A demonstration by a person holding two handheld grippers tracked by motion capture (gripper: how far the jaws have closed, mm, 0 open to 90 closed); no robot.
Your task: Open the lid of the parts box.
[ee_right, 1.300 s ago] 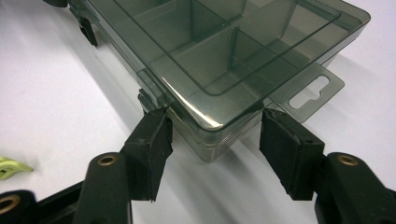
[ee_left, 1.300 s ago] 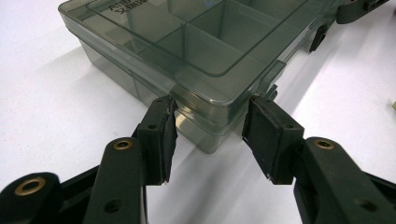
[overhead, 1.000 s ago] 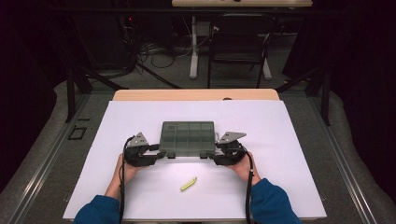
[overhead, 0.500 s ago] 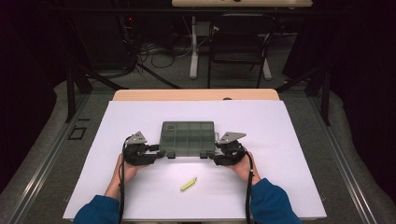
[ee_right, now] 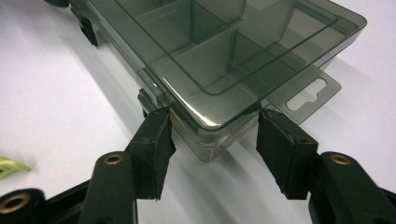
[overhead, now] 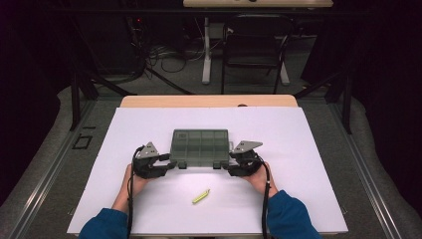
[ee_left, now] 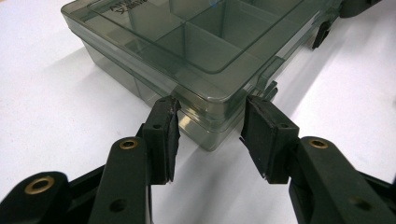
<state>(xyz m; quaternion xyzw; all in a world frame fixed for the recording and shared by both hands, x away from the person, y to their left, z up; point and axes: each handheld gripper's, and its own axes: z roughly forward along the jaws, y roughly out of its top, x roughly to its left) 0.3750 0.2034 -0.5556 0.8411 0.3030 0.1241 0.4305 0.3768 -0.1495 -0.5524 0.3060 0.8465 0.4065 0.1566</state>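
Two grippers flank one smoky, see-through compartment box (overhead: 200, 147) that lies lid-down-shut near the middle of the white table sheet (overhead: 308, 149). Your left gripper (overhead: 169, 166) sits at the box's near left corner; in the left gripper view its jaws stand apart on either side of that corner (ee_left: 212, 123), the left pad (ee_left: 164, 130) touching the box wall at its tip, the right pad (ee_left: 261, 128) just beside the front wall next to a latch (ee_left: 268, 81). I cannot tell that either pad presses, so read the jaws as apart around the corner, not clamped. The box's lid shows a grid of compartments beneath it. Near the table's front edge, between your hands and a little right of centre, a small yellow-green piece (overhead: 200, 196) lies by itself, well apart from the box. Your right gripper (overhead: 230, 167) mirrors the left at the near right corner; in the right gripper view its jaws also stand apart around the corner (ee_right: 210, 135), both pads close to the walls, with the clear hang tab (ee_right: 306, 95) jutting from the box's right end just beyond the right pad.
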